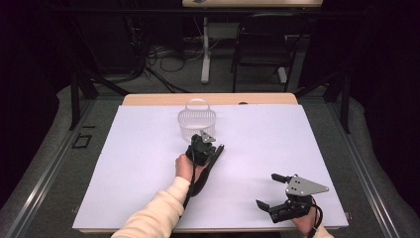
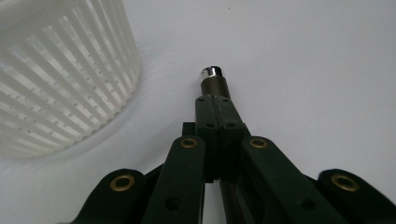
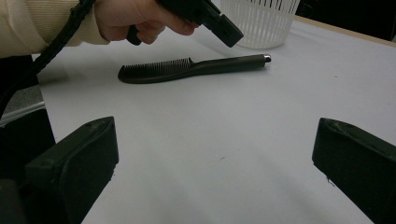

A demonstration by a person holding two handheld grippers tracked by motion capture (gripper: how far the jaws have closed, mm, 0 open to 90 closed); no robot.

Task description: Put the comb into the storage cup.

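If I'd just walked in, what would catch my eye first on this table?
Probably the black comb lying mid-table on the white sheet, with the left gripper shut on its handle. Just beyond stands a white slatted basket with a hoop handle. Near the table's front edge, the right gripper rests with its jaws wide open.

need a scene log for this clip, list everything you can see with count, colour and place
dark plastic comb with a metal-tipped handle: one, black-brown, lying flat mid-table beside the basket, handle end toward it
white slotted plastic basket with a hoop handle: one, white, upright at the far middle of the table
white table cover: one, white, spread over the wooden table
black chair: one, black, on the floor beyond the table
left gripper: one, black, jaws shut over the comb's handle in its own view
right gripper: one, black with grey plate, jaws open, at the near right edge
cream sleeve: one, cream, on the left forearm
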